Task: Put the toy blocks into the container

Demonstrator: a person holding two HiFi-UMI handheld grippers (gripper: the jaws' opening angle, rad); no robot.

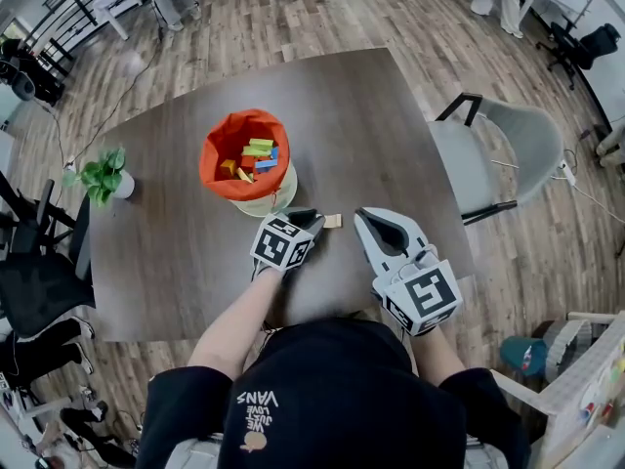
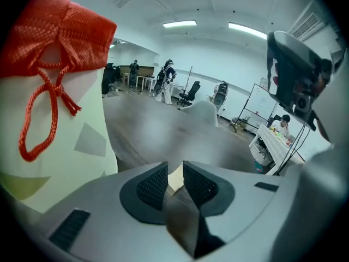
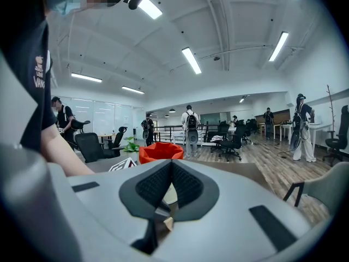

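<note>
- Table (image 1: 371, 115): dark top, bearing everything listed below.
- Container (image 1: 256, 195): a cream bag with an orange turned-down rim, standing upright near the middle of the table. It is filling the left of the left gripper view (image 2: 60, 124), and its orange rim is showing over the jaws in the right gripper view (image 3: 161, 150).
- Drawstring cord (image 2: 59, 91): red, hanging knotted down the bag's side.
- Coloured blocks (image 1: 256, 156): green, blue, yellow and orange pieces, lying in a heap inside the container.
- Wooden block (image 1: 333, 221): pale and unpainted, lying on the table just in front of the container, between the two gripper tips. In the left gripper view it is showing in the gap between the pads (image 2: 174, 177).
- Left gripper (image 1: 305, 216): pointing steeply down at the table beside the container. Its jaws (image 2: 174, 169) are standing a little apart, released, framing the wooden block without pressing on it.
- Right gripper (image 1: 376, 225): hovering nearly level, just right of the wooden block. Its jaws (image 3: 170, 165) are clenched together, grasping nothing.
- Potted plant (image 1: 103, 176): sitting near the table's left edge, well apart from the container.
- Grey chair (image 1: 518, 140): standing at the table's right side.
</note>
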